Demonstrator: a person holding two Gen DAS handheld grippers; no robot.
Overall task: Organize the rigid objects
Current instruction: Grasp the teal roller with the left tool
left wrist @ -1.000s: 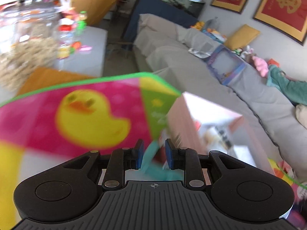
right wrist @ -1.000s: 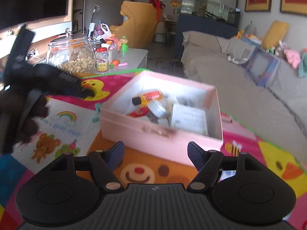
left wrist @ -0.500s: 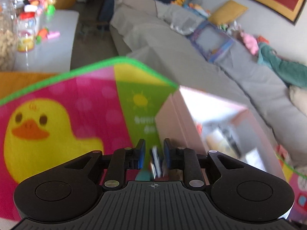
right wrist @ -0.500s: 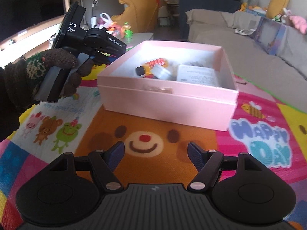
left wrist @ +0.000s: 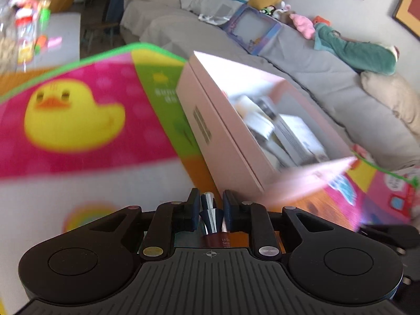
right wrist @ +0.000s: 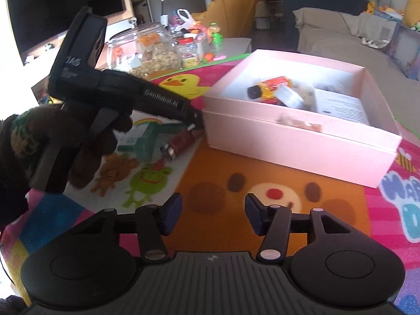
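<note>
I see the pink box (right wrist: 302, 141) on the play mat (right wrist: 262, 183) already holding several items, so the sorting looks well along. My left gripper (left wrist: 209, 208) pinches a small dark red tube (right wrist: 181, 141) just beside the box's corner; that tube is not yet inside. My right gripper (right wrist: 213, 216) hangs spread, empty.

We cannot read the small print on the dark red tube (left wrist: 215, 240), mostly hidden behind the left gripper (left wrist: 210, 204). Motion blur smears the contents of the open pink cardboard box (left wrist: 225, 141); the colourful play mat (left wrist: 78, 120) runs off the left edge.
</note>
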